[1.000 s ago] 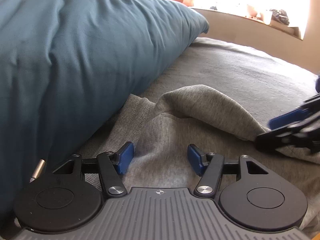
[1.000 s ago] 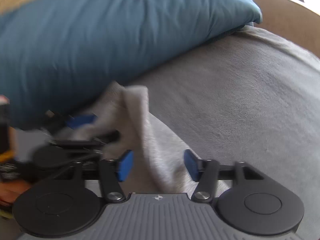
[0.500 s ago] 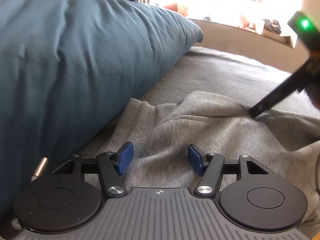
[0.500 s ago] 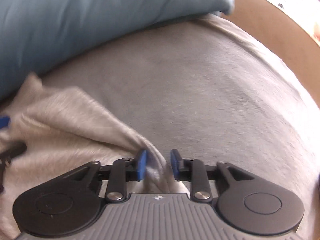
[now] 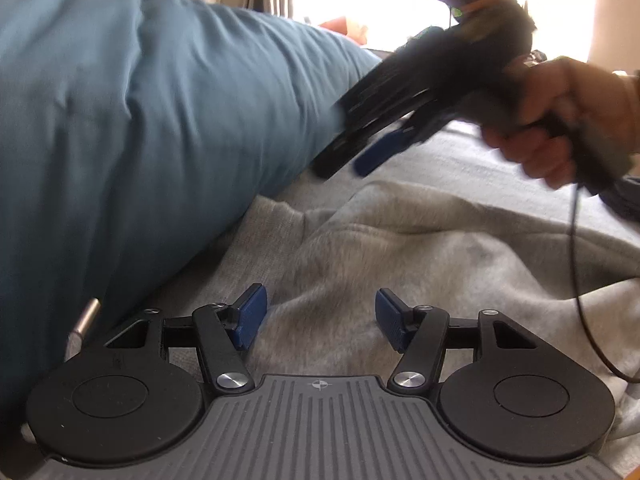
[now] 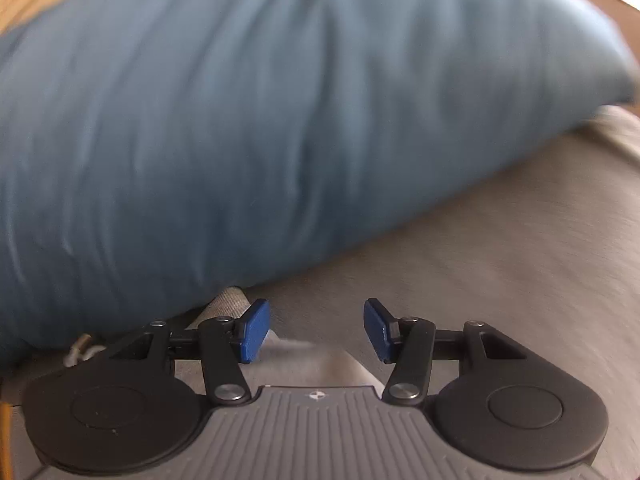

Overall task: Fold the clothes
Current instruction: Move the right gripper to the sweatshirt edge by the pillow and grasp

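A crumpled light grey fleece garment (image 5: 420,248) is lying on the grey bed cover (image 5: 460,160), bunched in soft folds with its ribbed edge tucked against the foot of a large teal-blue pillow (image 5: 140,120). The left gripper (image 5: 318,318) is hovering low over the garment, its blue-padded jaws spread apart with grey fleece showing in the gap between them — the pads are not pressing on the cloth.

In the left wrist view, the right gripper (image 5: 362,164) is reaching in from the upper right, blurred, held by a person's hand (image 5: 560,120) wrapped around its grey handle; a thin black cable (image 5: 576,280) is trailing down from it across the garment. Its tips are sitting above the bed cover just beside the pillow's lower edge, clear of the garment.

In the right wrist view, the right gripper (image 6: 316,330) is pointing at the seam where the pillow (image 6: 280,120) is meeting the bed cover (image 6: 500,260). Its jaws are opening, and nothing is being pinched between the blue pads (image 6: 254,330) — only a pale strip of the garment (image 6: 304,356) is lying beneath them, near the gripper's base.
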Available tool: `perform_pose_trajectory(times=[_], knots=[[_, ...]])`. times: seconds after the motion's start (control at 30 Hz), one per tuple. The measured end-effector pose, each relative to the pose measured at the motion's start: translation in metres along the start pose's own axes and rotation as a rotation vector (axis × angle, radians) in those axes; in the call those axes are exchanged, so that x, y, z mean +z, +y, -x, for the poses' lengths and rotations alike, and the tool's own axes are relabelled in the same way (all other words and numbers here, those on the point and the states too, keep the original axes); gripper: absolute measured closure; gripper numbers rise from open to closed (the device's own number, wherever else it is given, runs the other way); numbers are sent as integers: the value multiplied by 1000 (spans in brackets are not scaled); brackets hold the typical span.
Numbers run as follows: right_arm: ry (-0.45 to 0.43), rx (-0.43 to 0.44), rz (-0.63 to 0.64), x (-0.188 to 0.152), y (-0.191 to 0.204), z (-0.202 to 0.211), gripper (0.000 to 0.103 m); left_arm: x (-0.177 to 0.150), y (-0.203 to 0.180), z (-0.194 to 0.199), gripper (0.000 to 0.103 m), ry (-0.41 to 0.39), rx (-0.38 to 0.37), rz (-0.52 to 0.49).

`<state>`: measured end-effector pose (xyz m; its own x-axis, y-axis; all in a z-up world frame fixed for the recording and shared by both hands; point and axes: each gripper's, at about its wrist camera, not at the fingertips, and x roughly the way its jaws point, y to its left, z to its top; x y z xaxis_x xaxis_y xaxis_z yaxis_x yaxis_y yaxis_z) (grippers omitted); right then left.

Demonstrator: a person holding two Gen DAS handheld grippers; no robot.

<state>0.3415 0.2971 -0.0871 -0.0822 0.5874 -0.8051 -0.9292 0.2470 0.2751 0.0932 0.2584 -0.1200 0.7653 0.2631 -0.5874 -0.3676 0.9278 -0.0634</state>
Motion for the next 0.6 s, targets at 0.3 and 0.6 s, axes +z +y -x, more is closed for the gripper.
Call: perform_pose_trajectory(times=[0.3, 0.6], knots=[[100, 205, 107, -5, 20, -38, 49, -2, 2, -2, 43, 20, 1, -19], [-134, -81, 458, -17, 85, -27, 90, -3, -9, 3, 42, -63, 16, -90]])
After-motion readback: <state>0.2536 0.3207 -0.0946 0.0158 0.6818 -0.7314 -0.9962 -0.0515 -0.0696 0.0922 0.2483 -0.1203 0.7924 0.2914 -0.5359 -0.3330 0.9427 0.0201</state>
